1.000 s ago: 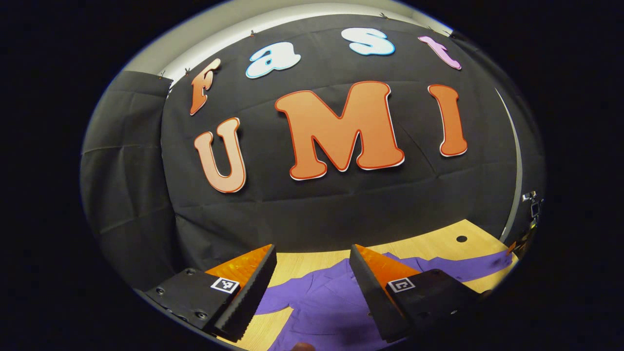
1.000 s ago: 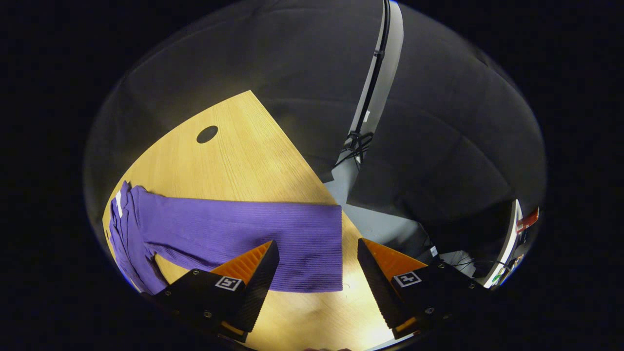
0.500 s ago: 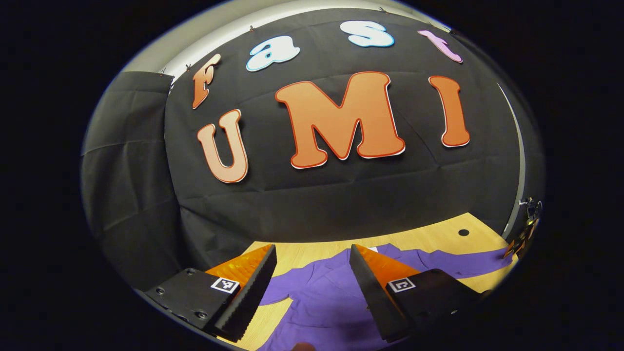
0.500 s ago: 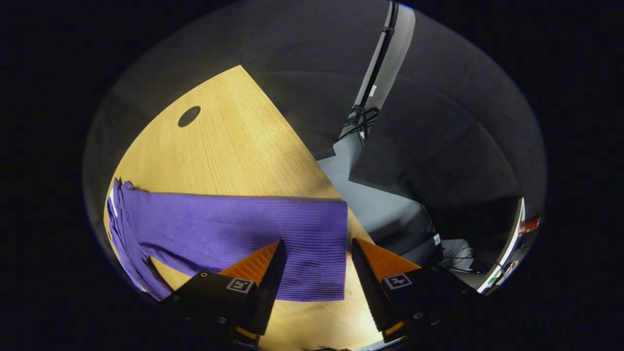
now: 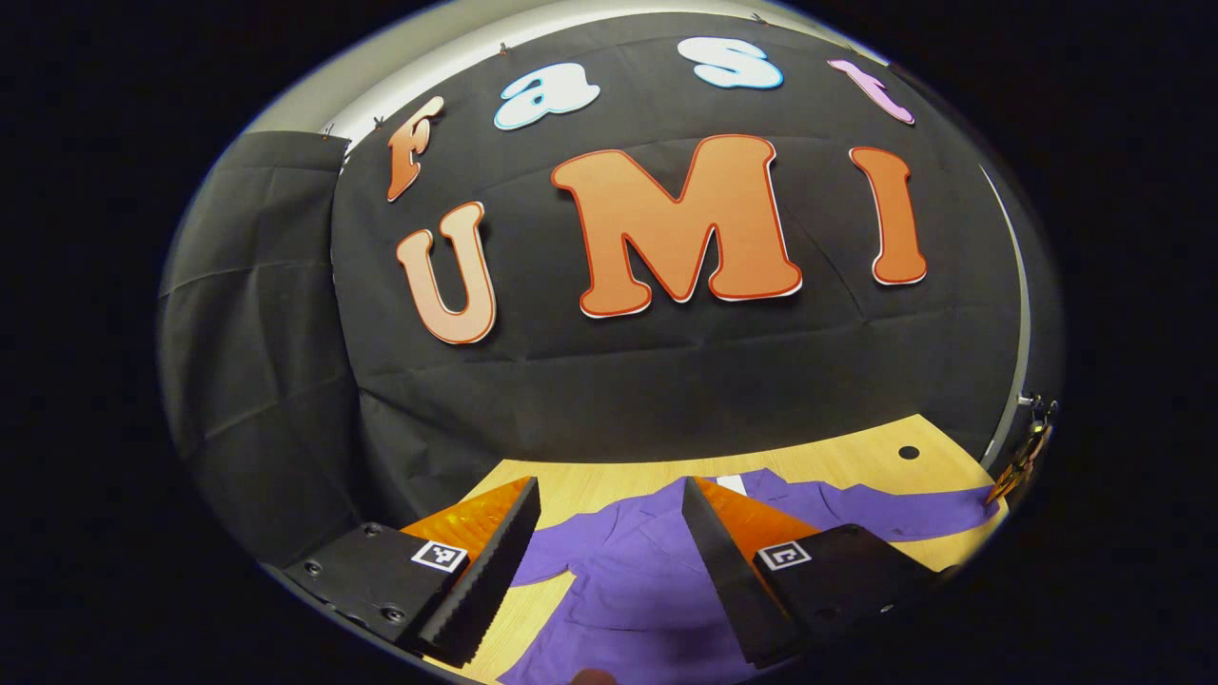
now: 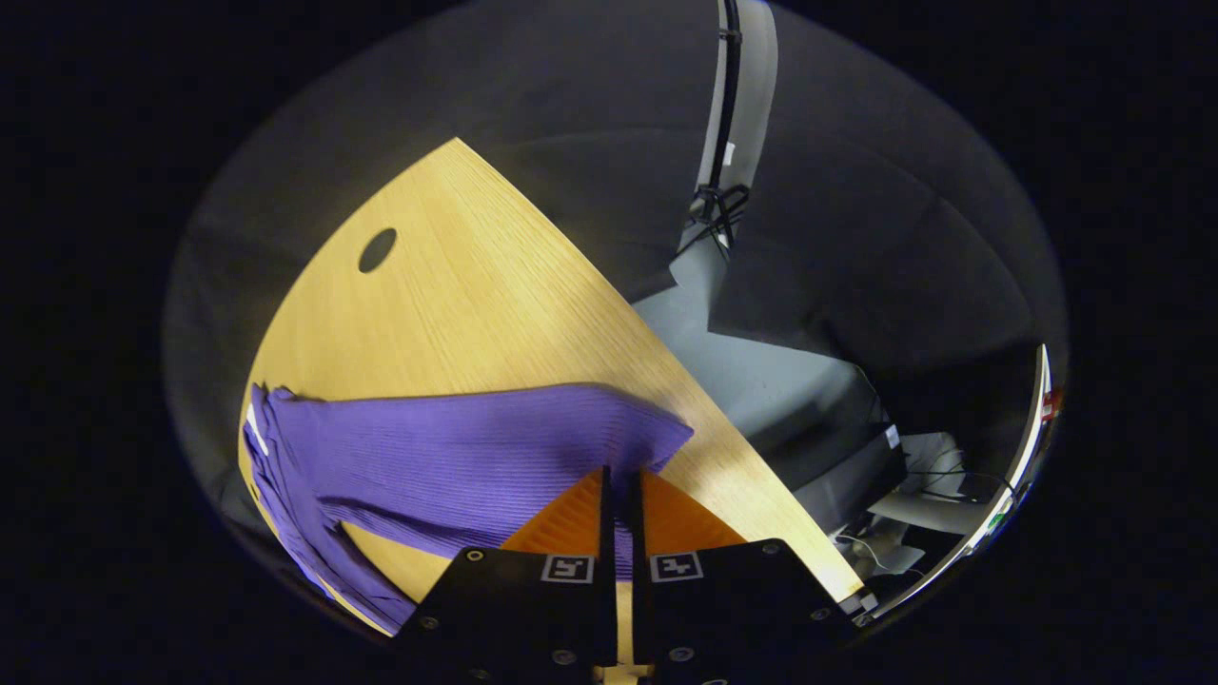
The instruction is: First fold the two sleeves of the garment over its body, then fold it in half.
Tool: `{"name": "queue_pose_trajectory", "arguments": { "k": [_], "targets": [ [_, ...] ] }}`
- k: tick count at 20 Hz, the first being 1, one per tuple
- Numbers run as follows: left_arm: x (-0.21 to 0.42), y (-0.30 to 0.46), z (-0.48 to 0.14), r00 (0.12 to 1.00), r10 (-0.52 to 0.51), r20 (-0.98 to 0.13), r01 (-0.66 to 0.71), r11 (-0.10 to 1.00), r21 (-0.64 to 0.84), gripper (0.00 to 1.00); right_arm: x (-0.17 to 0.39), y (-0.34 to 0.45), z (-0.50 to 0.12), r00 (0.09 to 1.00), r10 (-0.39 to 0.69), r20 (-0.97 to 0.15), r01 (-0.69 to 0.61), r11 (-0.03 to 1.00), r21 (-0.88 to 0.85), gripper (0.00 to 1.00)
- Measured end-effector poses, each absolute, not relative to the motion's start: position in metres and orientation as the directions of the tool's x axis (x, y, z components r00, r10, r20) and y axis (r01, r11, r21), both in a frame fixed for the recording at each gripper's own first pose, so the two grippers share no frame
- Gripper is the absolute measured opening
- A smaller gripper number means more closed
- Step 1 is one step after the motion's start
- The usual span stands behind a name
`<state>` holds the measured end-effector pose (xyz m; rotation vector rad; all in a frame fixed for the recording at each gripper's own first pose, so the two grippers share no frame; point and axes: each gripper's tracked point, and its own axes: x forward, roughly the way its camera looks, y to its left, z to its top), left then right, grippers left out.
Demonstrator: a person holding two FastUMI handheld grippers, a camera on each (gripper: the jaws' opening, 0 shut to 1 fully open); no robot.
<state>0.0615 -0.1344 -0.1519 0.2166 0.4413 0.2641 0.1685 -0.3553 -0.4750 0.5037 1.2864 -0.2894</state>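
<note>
Wooden table (round hole), purple garment spread flat.

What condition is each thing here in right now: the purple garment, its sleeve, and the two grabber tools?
Garment: spread flat on the table, not yet folded.
Sleeve: stretched out sideways, its cuff end pinched and slightly lifted.
Right gripper: shut on the sleeve's cuff.
Left gripper: open, holding nothing, above the garment.
</note>
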Motion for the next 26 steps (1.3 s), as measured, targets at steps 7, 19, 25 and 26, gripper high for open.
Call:
{"name": "queue_pose_trajectory", "arguments": {
  "k": [7,19,25,26],
  "targets": [
    [0.053,-0.108,-0.155,0.877,0.267,-0.398,-0.199,0.958,0.205,0.95,0.175,-0.327,-0.411,0.352,0.079,-0.933,0.403,0.887,0.227,0.05],
    [0.028,0.019,-0.154,0.881,0.255,-0.398,-0.2,0.964,0.174,0.95,0.198,-0.184,-0.261,0.5,0.089,-0.862,0.217,0.95,0.224,0.05],
    [0.021,0.081,-0.161,0.874,0.259,-0.411,-0.205,0.964,0.171,0.95,0.193,-0.075,-0.204,0.538,0.153,-0.829,0.053,0.975,0.214,0.05],
    [0.019,0.09,-0.163,0.873,0.261,-0.412,-0.206,0.963,0.173,0.95,0.192,-0.055,-0.197,0.541,0.167,-0.824,0.023,0.977,0.213,0.05]
  ]
}}
